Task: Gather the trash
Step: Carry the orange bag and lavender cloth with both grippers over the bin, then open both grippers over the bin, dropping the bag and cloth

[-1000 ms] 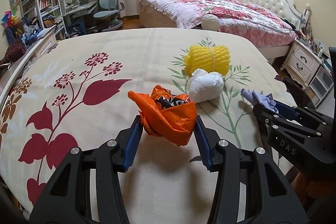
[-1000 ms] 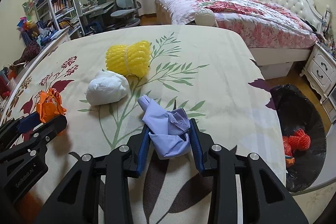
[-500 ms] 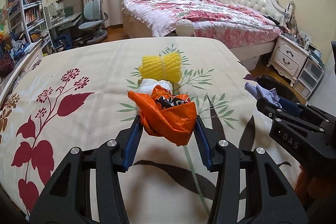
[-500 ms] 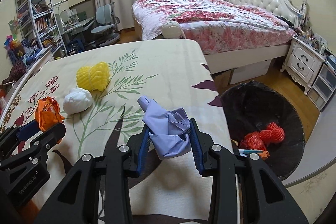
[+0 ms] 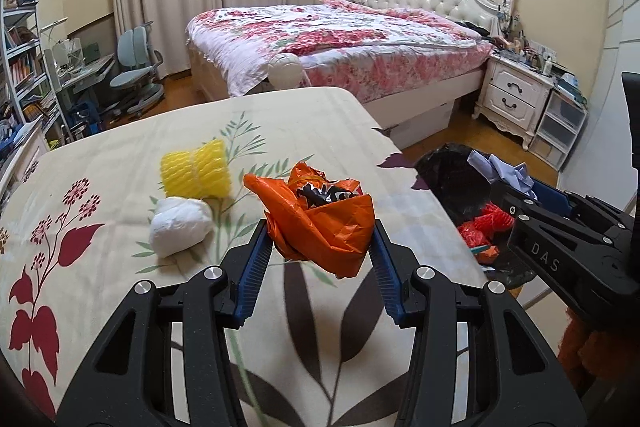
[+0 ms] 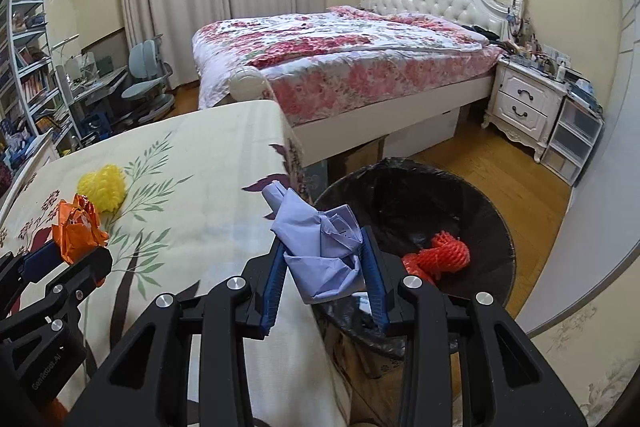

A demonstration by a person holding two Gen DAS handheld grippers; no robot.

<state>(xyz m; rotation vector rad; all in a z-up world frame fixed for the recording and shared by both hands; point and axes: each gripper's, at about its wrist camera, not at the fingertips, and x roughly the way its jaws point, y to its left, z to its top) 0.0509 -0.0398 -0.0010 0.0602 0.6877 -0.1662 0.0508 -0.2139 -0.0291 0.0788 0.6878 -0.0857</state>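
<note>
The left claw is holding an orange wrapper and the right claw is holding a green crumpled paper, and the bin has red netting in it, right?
Nearly. The paper in the right claw is pale purple-blue, not green, as the right wrist view shows. The rest is right: the left claw holds the orange wrapper, and the bin has red netting in it.

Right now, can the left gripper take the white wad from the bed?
Probably not: the left gripper is shut on the orange bag. The white wad itself lies uncovered.
</note>
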